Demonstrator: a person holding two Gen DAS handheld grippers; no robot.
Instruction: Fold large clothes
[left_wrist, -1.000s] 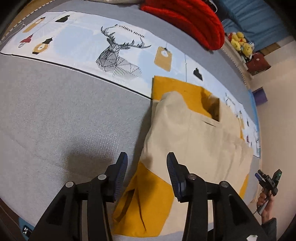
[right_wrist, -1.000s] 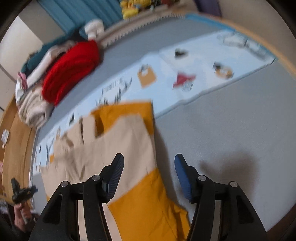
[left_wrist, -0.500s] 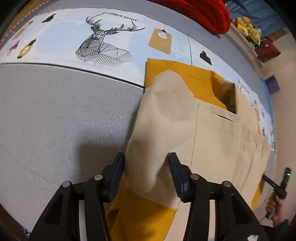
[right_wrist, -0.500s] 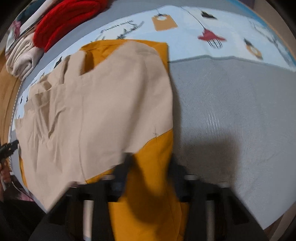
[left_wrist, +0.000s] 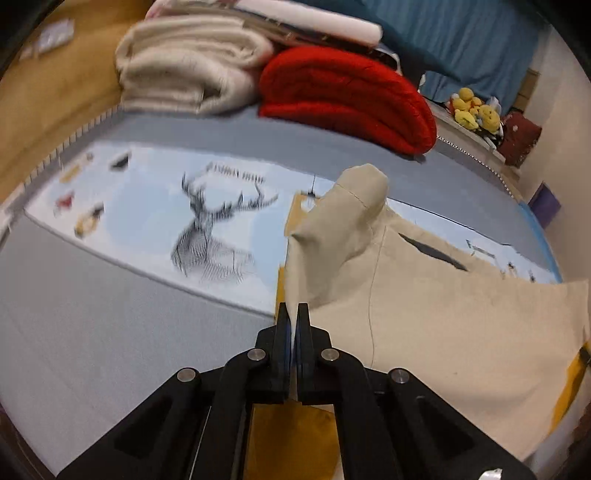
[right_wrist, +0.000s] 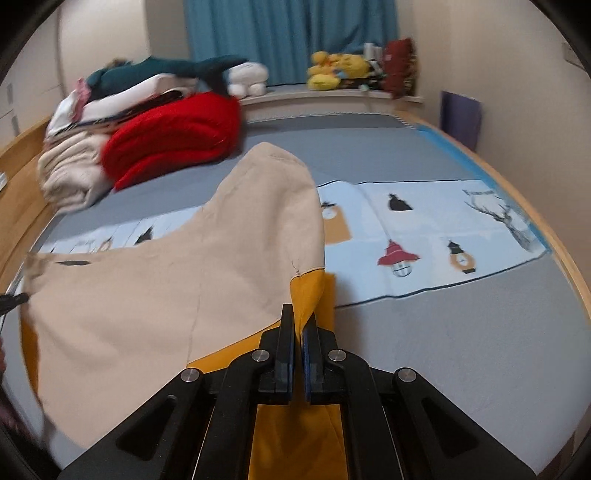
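Note:
A large beige and mustard-yellow garment (left_wrist: 424, 306) lies on a grey bed and is partly lifted. My left gripper (left_wrist: 293, 314) is shut on its beige edge, which rises in a peak in front of the jaws. In the right wrist view the same garment (right_wrist: 166, 295) spreads to the left. My right gripper (right_wrist: 298, 319) is shut on its edge where the beige meets the yellow, and the cloth rises in a fold above the jaws. The lower yellow part hangs under both grippers.
A pale blue printed cloth with a deer drawing (left_wrist: 207, 229) lies across the grey bed (left_wrist: 92, 332). A red folded blanket (left_wrist: 347, 96) and a cream folded blanket (left_wrist: 188, 66) are stacked at the far side. Plush toys (right_wrist: 332, 70) sit on a ledge by a blue curtain.
Both grippers were open above the garment, then came down and shut on its near edge. They have since lifted it, so the cloth now stands up in peaks.

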